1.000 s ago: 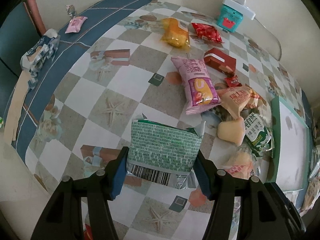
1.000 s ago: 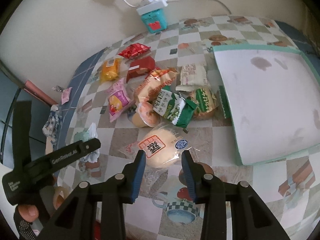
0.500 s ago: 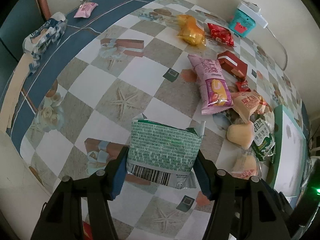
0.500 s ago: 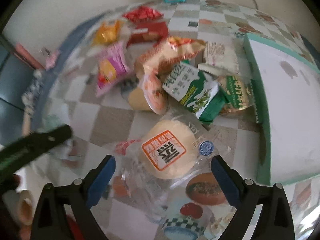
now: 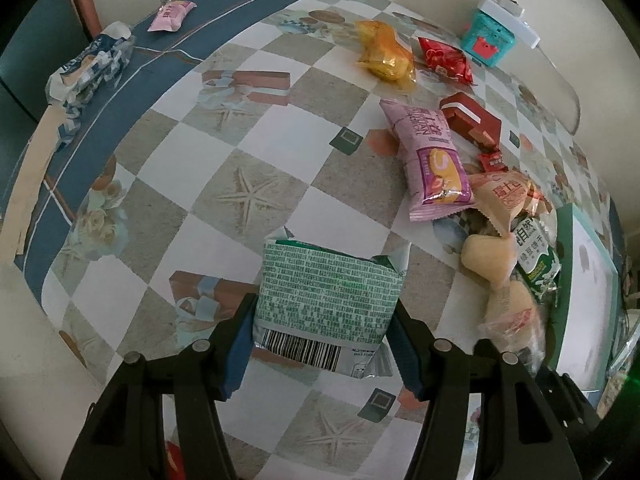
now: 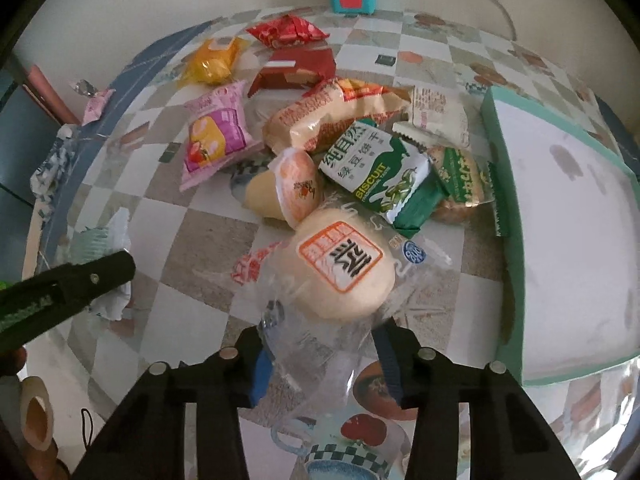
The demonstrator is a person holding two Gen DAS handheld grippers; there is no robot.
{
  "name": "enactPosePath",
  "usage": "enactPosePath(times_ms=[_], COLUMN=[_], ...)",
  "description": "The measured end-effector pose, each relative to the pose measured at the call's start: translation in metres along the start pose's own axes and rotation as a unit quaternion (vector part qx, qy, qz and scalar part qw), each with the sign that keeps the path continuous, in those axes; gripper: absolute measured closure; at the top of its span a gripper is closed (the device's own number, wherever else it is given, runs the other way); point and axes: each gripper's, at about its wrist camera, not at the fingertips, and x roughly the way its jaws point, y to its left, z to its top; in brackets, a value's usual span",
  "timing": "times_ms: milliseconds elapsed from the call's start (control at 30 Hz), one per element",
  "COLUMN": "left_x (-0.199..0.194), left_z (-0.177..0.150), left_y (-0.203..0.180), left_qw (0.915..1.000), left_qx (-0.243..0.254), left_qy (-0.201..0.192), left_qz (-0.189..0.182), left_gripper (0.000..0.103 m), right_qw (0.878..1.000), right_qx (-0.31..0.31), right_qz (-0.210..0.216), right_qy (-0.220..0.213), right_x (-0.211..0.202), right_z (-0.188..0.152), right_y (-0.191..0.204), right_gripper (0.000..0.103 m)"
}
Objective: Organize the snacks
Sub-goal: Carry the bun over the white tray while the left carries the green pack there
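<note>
Left tool point(image 5: 322, 340) clamped on green packet point(image 5: 326, 300); right tool point(image 6: 322, 354) closing on clear-wrapped bun point(image 6: 340, 270) over tabletop point(image 5: 248, 140)

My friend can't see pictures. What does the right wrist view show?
The right tool is closing on the clear wrapper of a round pale bun with an orange label. Behind lie mixed snack packets and a mint-green box lid.

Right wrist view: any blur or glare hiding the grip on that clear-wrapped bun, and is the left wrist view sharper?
Right wrist view: the right gripper is closing on the bun's clear wrapper, with its fingers smeared and sheen on the film. Left wrist view: sharp on the green packet in the left gripper, blurred only at the right edge; fisheye bending in both.
</note>
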Motion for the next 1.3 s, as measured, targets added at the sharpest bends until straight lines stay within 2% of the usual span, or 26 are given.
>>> enactPosePath(times_ms=[433,533,567,600,700,800,867,900,967,1000,1033,1167,1300], left_x=[-0.006,-0.011,-0.013,-0.015,-0.02,-0.022,-0.022,-0.02,-0.017,-0.016,-0.014,-0.014,-0.011], left_z=[-0.005,-0.006,-0.007,-0.006,-0.003,-0.002,-0.003,-0.003,-0.005,-0.005,-0.005,-0.004,-0.003], left_y=[-0.006,-0.009,-0.011,-0.014,-0.024,-0.033,-0.036,-0.036,-0.033,-0.03,-0.027,-0.013,-0.005], left_qw=[0.9996,0.9994,0.9994,0.9993,0.999,0.9987,0.9987,0.9988,0.9992,0.9993,0.9995,0.9996,0.9998], left_qx=[0.006,0.012,0.014,0.019,0.028,0.035,0.035,0.034,0.028,0.024,0.019,-0.002,-0.014], left_qy=[-0.011,-0.017,-0.019,-0.022,-0.026,-0.029,-0.029,-0.027,-0.02,-0.018,-0.016,-0.018,-0.013], left_qz=[0.027,0.028,0.027,0.025,0.023,0.022,0.023,0.023,0.021,0.021,0.021,0.021,0.01], left_gripper=[0.04,0.04,0.04,0.04,0.04,0.04,0.04,0.04,0.04,0.04,0.04,0.04,0.04], right_qw=[0.995,0.99,0.988,0.986,0.98,0.981,0.982,0.983,0.985,0.987,0.988,0.989,0.986], right_qx=[0.044,0.057,0.061,0.065,0.075,0.079,0.088,0.087,0.075,0.068,0.062,0.092,0.132], right_qz=[0.071,0.098,0.104,0.112,0.129,0.127,0.129,0.135,0.137,0.138,0.138,0.116,0.091], right_qy=[-0.051,-0.084,-0.094,-0.105,-0.129,-0.125,-0.105,-0.091,-0.067,-0.057,-0.042,0.02,0.038], right_x=[-0.042,-0.062,-0.068,-0.075,-0.089,-0.086,-0.076,-0.069,-0.057,-0.051,-0.044,-0.012,0.003], right_z=[0.001,0.0,0.001,0.001,0.002,0.004,0.004,0.005,0.005,0.006,0.006,0.004,0.007], right_y=[-0.018,-0.025,-0.027,-0.03,-0.038,-0.044,-0.05,-0.05,-0.045,-0.041,-0.035,-0.023,-0.019], right_gripper=[0.064,0.066,0.068,0.076,0.077,0.077,0.077,0.074,0.052,0.028,0.02,0.016,0.011])
